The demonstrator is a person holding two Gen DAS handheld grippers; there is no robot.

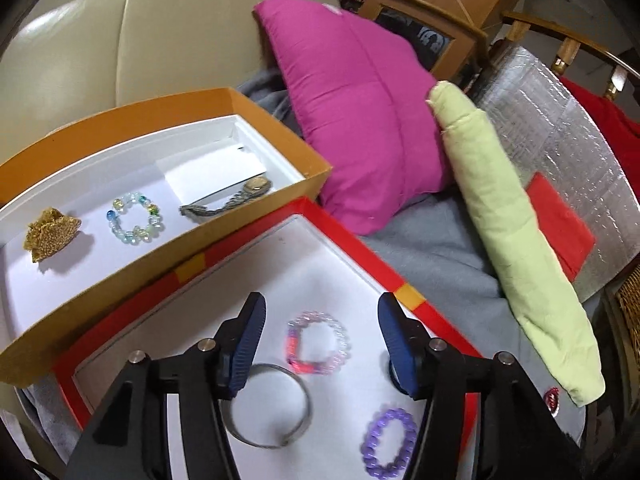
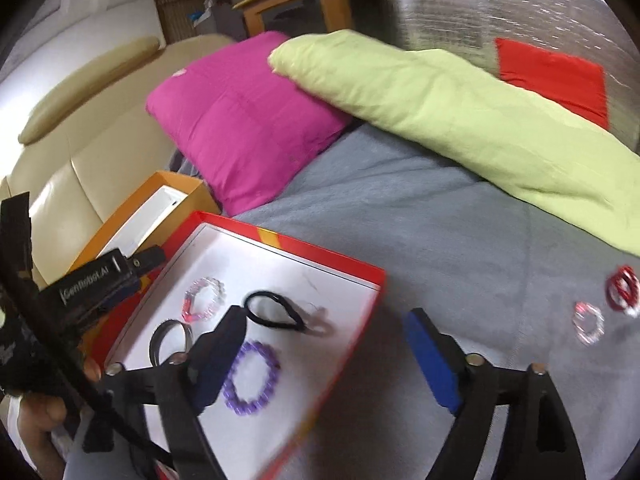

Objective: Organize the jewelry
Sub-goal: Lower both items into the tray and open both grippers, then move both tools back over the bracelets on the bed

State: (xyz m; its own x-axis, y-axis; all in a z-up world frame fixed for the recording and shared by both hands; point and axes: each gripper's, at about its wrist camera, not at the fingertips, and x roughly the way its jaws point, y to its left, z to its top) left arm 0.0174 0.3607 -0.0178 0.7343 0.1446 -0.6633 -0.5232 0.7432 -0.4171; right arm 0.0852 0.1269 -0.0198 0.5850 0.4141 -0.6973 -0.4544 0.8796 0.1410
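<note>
A red-rimmed tray [image 1: 352, 236] holds a pink bead bracelet [image 1: 318, 342], a silver bangle [image 1: 268, 404] and a purple bead bracelet [image 1: 388, 444]. My left gripper [image 1: 320, 344] is open and empty just above the pink bracelet. The right wrist view shows the tray [image 2: 320, 256] with the same pieces plus a black hair tie [image 2: 276, 310]. My right gripper [image 2: 320, 356] is open and empty over the tray's right edge. A red bangle [image 2: 622, 288] and a pink-and-white bracelet [image 2: 588, 322] lie on the grey blanket [image 2: 440, 220].
An orange box [image 1: 256, 200] behind the tray holds a gold piece [image 1: 50, 234], a blue-green bead bracelet [image 1: 136, 218] and a watch [image 1: 236, 196]. A magenta pillow [image 1: 360, 112], a green pillow [image 1: 508, 224] and a beige sofa [image 1: 120, 48] lie beyond.
</note>
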